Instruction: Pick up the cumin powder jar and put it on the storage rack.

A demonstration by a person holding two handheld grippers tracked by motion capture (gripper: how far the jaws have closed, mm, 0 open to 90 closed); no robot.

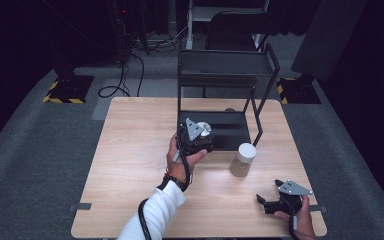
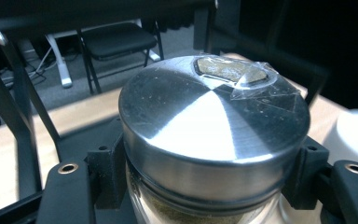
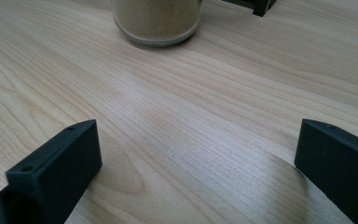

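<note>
A glass jar with a brushed metal lid (image 2: 212,126) sits between the jaws of my left gripper (image 1: 196,136), which is shut on it just below the lid; a taped label is on the lid's far edge. In the high view this jar (image 1: 204,129) hangs over the front edge of the black shelf rack's bottom tray (image 1: 230,132). A second jar with a white lid (image 1: 243,159) stands on the wooden table (image 1: 130,165) to the right; its sandy contents appear as the jar (image 3: 156,21) in the right gripper view. My right gripper (image 1: 272,196) rests open near the table's front right corner.
The black two-level metal rack (image 1: 225,67) stands at the table's back centre, its posts flanking the tray. A chair (image 2: 114,39) and cables lie on the floor beyond the table. Bare tabletop (image 3: 177,121) stretches between the right jaws and the white-lidded jar.
</note>
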